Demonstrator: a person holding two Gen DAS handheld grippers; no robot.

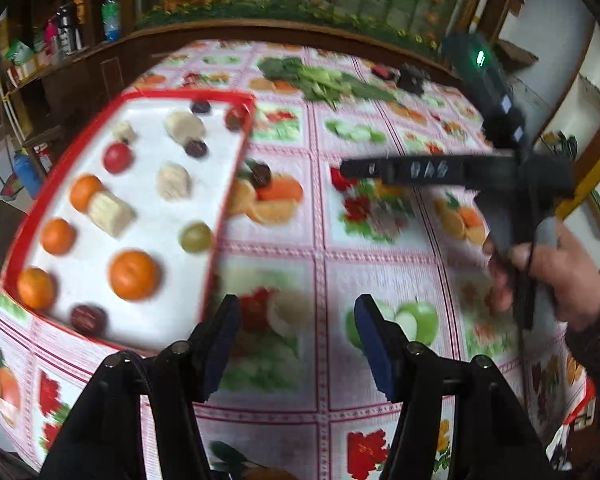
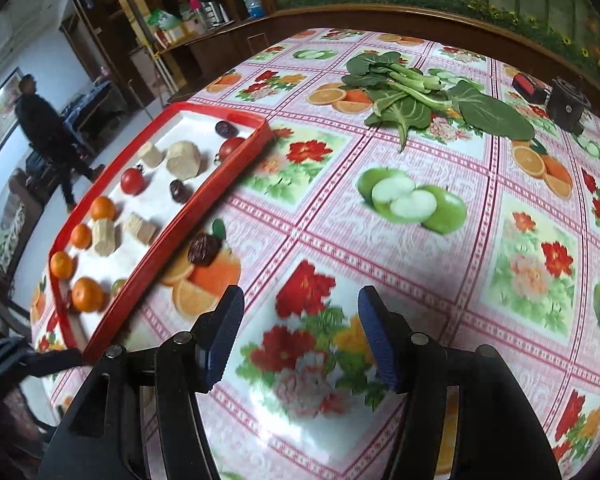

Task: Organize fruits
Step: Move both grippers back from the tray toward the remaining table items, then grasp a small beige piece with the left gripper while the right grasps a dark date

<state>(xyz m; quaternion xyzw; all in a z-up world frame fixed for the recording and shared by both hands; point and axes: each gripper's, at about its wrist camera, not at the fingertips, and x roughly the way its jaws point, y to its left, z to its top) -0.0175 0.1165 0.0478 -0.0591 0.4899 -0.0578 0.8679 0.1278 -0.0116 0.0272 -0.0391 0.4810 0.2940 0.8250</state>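
Note:
A red-rimmed white tray (image 1: 180, 93) lies on the left of the table. It holds several oranges (image 1: 134, 275), tomatoes (image 1: 117, 157), dark dates (image 1: 196, 148), pale cane pieces (image 1: 110, 213) and a green fruit (image 1: 195, 237). One loose date (image 2: 204, 250) lies on the tablecloth just right of the tray rim (image 2: 204, 192). My left gripper (image 1: 296, 320) is open and empty over the cloth, beside the tray's near corner. My right gripper (image 2: 300, 312) is also open and empty, right of the loose date. In the left wrist view a hand (image 1: 560, 268) holds it.
Leafy greens (image 2: 412, 96) lie at the far middle of the table. Beyond them sit a small black object (image 2: 568, 108) and a red-black item (image 2: 530, 84). The fruit-print cloth (image 2: 420, 272) covers the table. A person (image 2: 48, 132) walks in the room at far left.

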